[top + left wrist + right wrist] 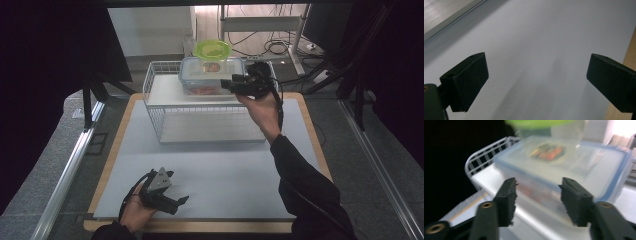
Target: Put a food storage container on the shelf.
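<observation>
A clear rectangular food box (210, 75) with a blue-rimmed lid stands on the top shelf of a white wire rack (155, 107). On its lid sits a small round tub with a green lid (212, 50). My right gripper (229, 85) is held up at the box's right front side, open, jaws apart just short of the box (564, 170). The green-lidded tub (541, 122) is blurred at the top of the right gripper view. My left gripper (182, 201) rests low near the table's front left, open over the bare grey mat (536, 37).
The rack stands at the back of the grey mat (215, 170) on a wood-edged table (107, 165). Metal rails run along both sides of the table. Behind it are a shelf frame and loose cables (275, 47) on the floor.
</observation>
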`<state>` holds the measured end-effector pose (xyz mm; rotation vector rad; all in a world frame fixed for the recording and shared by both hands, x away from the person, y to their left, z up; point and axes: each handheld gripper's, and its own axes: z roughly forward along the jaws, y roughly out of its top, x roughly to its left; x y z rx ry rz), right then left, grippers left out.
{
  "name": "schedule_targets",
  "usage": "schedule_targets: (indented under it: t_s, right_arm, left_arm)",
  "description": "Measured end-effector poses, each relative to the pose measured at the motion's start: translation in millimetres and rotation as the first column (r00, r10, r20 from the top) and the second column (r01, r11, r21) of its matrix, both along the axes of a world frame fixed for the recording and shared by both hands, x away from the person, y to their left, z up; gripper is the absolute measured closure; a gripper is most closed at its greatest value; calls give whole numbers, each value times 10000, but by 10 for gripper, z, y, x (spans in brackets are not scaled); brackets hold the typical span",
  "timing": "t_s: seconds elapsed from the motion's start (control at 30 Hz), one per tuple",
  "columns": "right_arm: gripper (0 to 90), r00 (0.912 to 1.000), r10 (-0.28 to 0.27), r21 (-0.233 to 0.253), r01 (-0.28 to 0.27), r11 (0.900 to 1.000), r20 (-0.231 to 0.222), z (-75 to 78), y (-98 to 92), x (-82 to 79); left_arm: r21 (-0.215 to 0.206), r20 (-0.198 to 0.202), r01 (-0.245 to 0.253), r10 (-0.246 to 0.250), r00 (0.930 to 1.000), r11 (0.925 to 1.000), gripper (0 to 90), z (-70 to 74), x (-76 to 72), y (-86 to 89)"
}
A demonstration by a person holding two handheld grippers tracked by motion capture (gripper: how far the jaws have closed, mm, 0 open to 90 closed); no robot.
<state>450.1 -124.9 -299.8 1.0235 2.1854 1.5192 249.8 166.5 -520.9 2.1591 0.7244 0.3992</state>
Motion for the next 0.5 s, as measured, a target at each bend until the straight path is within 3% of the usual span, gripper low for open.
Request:
schedule_targets:
  t_s: [0.3, 0.5]
  right_arm:
    - [277, 9940, 985, -1000, -934, 9906, 473, -272, -101, -488]
    - [161, 9906, 1277, -1681, -1178, 9787, 490, -660, -231, -812]
  left_arm:
    - [-53, 3, 11, -11, 10000, 10000, 36, 1, 0, 2]
    - [10, -24, 44, -44, 10000, 10000, 36, -2, -3, -5]
